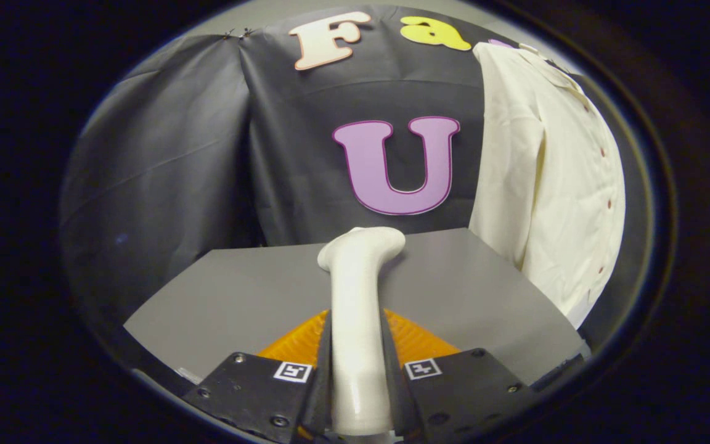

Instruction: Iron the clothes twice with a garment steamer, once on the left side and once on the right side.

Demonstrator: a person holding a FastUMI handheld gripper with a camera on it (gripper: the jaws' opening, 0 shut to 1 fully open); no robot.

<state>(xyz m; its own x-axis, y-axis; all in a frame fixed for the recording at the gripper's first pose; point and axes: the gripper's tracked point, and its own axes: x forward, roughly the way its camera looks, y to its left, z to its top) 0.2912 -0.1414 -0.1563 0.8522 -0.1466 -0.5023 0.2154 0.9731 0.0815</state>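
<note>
Closest to the lens, the claw (357, 370) is clamped on the garment steamer (358, 320), one finger pressing each side of its white handle. Both fingers (324, 376) sit tight against the handle with no gap visible. Steamer position: held between the fingers and reaching out beyond them, above the grey desk (238, 296). Long axis: runs straight forward along the fingers, away from the camera toward the black cloth wall (164, 172). Head orientation: the far end bends over to the right, so the nozzle end points toward the shirt (552, 185). Whether the steamer touches the desk cannot be told. An orange patch (416, 339) shows on either side of the handle, just ahead of the fingers. Shirt: cream, buttoned, hanging upright to the right of the steamer and apart from it, its lower part dropping past the desk's right edge.
</note>
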